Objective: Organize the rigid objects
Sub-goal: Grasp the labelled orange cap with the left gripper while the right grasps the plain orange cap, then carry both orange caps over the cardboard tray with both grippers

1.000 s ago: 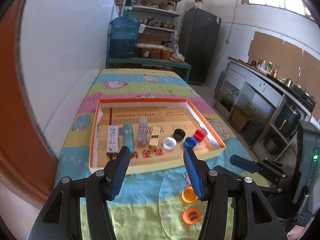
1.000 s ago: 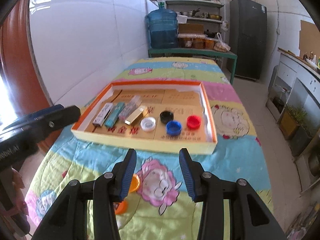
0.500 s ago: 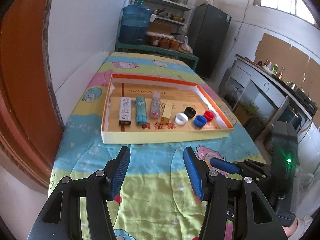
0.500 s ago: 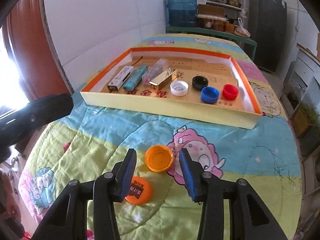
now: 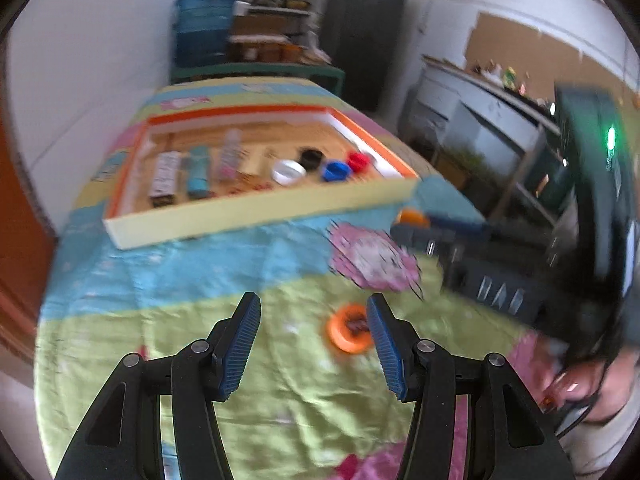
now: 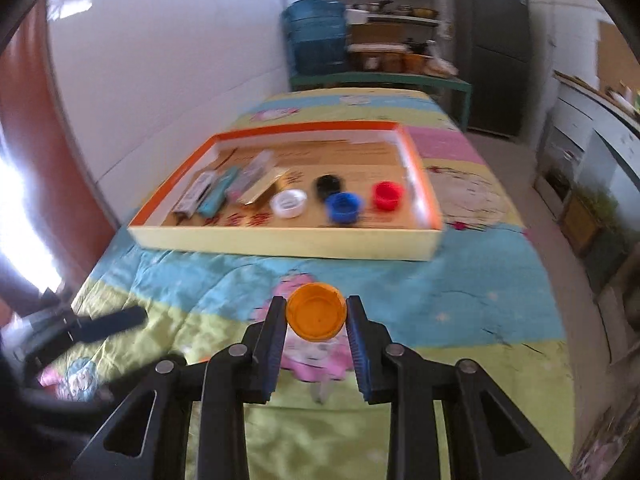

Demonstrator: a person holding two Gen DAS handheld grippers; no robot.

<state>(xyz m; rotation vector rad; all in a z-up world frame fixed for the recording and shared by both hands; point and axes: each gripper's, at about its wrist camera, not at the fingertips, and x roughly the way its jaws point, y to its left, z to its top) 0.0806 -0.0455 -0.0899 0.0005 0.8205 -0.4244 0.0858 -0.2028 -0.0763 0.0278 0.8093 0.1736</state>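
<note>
My right gripper (image 6: 316, 320) is shut on an orange bottle cap (image 6: 316, 317), open side up, held above the quilt in front of the box. It also shows in the left wrist view (image 5: 414, 216) with the right gripper's fingers. A second orange cap (image 5: 347, 328) lies on the quilt just inside my open, empty left gripper (image 5: 314, 322), near its right finger. The orange-rimmed cardboard box (image 6: 280, 242) holds white (image 6: 289, 203), black (image 6: 328, 184), blue (image 6: 343, 208) and red (image 6: 387, 195) caps and several lighters (image 6: 224, 188).
The box sits on a cartoon-print quilt (image 6: 480, 280) over a table against a white wall. The left gripper's finger (image 6: 108, 324) shows at the left. A blue water jug (image 6: 316, 40), shelves and a dark fridge (image 6: 492, 52) stand behind.
My right gripper closed on the nearer orange cap and lifted it. My left gripper swung right and down toward the other orange cap, staying open.
</note>
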